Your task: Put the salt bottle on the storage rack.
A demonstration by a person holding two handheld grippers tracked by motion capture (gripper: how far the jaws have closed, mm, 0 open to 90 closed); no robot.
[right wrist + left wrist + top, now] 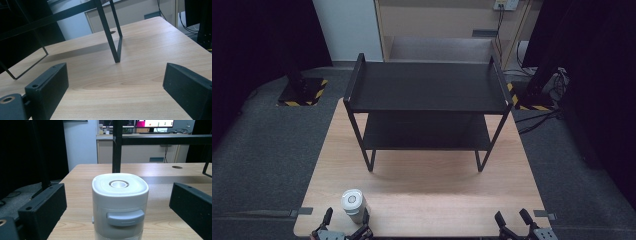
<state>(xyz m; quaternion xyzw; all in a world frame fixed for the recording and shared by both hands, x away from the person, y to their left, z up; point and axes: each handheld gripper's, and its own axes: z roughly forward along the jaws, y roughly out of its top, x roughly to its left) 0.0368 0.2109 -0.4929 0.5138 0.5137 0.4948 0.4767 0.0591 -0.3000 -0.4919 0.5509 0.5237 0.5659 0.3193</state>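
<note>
Dark curtains ring a wooden table (422, 195) with a black rack (427, 95), and near its front edge a white jar (353, 204) stands between the left tool's (346, 217) spread jaws, seemingly awaiting a squeeze, while the right tool (514, 220) gapes idle.

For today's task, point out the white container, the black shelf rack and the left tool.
white container (120, 202), left gripper view, its front wall.
black shelf rack (427, 85), high view, its top shelf.
left tool (346, 217), high view, between its tips.
</note>
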